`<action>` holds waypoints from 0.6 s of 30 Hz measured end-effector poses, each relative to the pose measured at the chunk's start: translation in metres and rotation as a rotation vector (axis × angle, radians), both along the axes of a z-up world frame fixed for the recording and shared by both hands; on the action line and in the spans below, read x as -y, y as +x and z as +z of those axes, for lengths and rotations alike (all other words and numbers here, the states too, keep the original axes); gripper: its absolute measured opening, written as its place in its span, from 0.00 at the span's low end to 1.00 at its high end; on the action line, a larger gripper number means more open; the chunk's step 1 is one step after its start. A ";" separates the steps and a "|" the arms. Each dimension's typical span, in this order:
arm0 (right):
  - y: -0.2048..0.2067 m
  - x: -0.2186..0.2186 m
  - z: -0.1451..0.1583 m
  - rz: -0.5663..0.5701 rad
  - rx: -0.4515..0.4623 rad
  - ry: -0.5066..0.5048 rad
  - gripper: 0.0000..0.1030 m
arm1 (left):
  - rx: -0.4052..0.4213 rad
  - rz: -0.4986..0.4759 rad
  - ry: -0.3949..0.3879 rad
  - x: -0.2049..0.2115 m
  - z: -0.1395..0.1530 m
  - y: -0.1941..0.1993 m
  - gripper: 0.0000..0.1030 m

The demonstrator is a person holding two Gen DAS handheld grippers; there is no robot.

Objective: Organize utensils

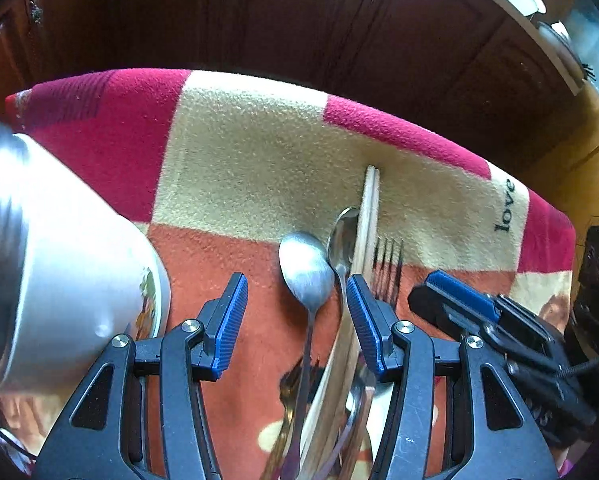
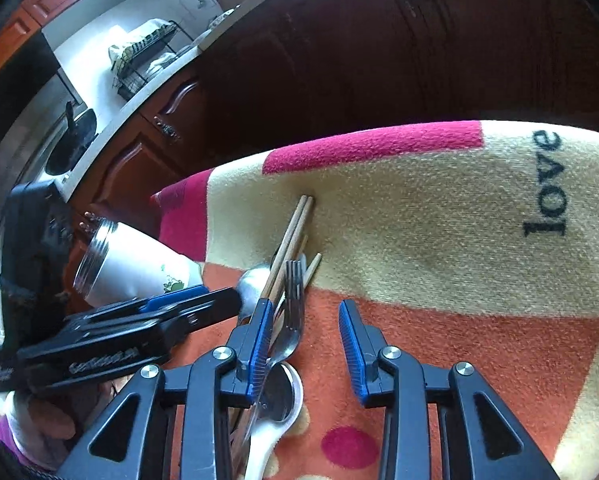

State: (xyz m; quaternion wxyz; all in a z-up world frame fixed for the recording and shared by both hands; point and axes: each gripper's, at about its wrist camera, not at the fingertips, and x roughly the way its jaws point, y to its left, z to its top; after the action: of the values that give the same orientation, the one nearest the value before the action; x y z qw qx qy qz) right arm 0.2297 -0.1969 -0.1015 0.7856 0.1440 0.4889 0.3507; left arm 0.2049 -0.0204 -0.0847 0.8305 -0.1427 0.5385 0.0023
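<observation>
Fuzzy blanket (image 1: 259, 160), shiny metal spoon (image 1: 305, 268)

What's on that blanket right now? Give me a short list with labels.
surface: patchwork blanket printed "love"
utensils: spoons, fork, chopsticks, heaped together
container: white cup lying on its side, left of the heap
left gripper: open over the heap
right gripper: open, nothing gripped

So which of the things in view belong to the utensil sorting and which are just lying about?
Part of the job:
- spoons
- fork
- chopsticks
- white spoon
- white cup

Just lying about:
- patterned blanket
- dish rack
- wooden cabinets
</observation>
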 end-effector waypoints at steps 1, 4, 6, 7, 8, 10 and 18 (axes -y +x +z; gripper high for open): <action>0.001 -0.003 -0.001 0.012 0.003 -0.002 0.32 | -0.006 0.001 -0.006 -0.001 -0.002 0.002 0.48; 0.002 -0.006 -0.004 0.022 -0.004 0.003 0.32 | -0.020 0.008 -0.022 -0.006 -0.008 0.009 0.45; 0.005 -0.008 -0.007 0.030 -0.005 0.012 0.32 | -0.030 0.012 -0.035 -0.007 -0.012 0.013 0.43; 0.005 -0.010 -0.009 0.033 -0.008 0.012 0.32 | -0.035 0.015 -0.045 -0.009 -0.014 0.015 0.43; 0.006 -0.011 -0.010 0.036 -0.009 0.012 0.32 | -0.036 0.016 -0.050 -0.011 -0.015 0.016 0.42; 0.008 -0.012 -0.011 0.038 -0.011 0.010 0.32 | -0.041 0.016 -0.053 -0.012 -0.018 0.019 0.38; 0.016 -0.013 -0.018 0.039 -0.023 0.027 0.32 | -0.034 0.005 -0.098 -0.024 -0.019 0.028 0.16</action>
State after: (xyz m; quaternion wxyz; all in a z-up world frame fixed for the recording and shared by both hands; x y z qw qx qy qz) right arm 0.2457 -0.1840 -0.1200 0.7709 0.1493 0.4959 0.3707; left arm 0.2326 0.0034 -0.1038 0.8132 -0.1843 0.5518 -0.0195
